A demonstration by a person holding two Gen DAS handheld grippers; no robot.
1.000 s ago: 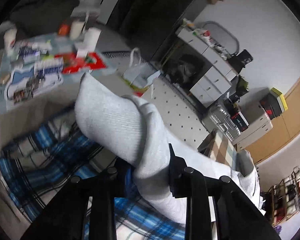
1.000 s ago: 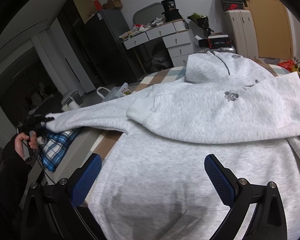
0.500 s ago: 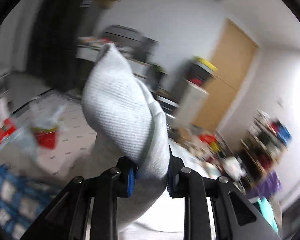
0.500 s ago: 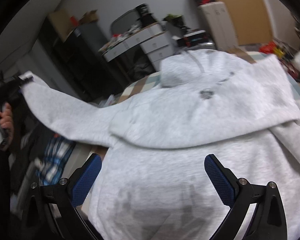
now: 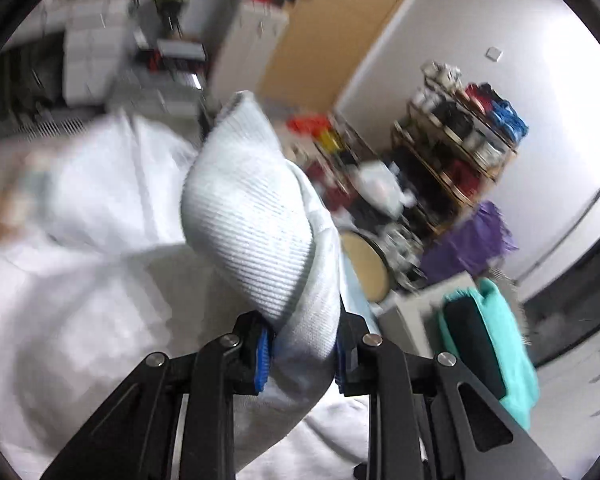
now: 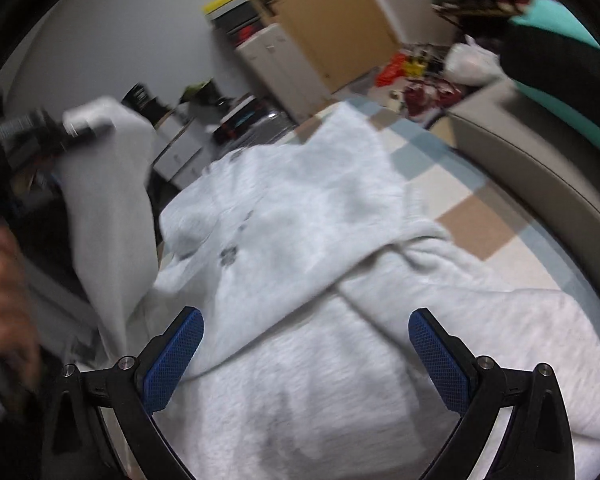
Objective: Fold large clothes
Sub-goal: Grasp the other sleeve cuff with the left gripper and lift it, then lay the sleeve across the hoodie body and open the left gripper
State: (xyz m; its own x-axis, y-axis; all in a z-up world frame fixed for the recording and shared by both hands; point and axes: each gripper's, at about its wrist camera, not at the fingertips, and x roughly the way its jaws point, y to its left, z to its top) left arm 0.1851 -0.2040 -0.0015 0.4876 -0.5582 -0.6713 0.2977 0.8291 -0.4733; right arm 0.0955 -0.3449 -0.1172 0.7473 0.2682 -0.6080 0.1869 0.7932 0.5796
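Counted: 1 grey hoodie point(image 6: 320, 240), 2 grippers – left gripper point(image 5: 300, 354), right gripper point(image 6: 306, 354), 1 shoe rack point(image 5: 460, 148), 1 checked bed cover point(image 6: 472, 200).

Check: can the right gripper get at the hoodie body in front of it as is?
Probably yes. The right gripper has its jaws open and empty, and the hoodie body lies flat directly beneath them with nothing between. The left gripper, shut on the sleeve cuff, is off to the side.

A light grey hoodie point(image 6: 320, 280) lies spread flat on a checked bed, one sleeve already folded across its chest; the other sleeve's ribbed cuff point(image 5: 256, 232) is lifted above the body
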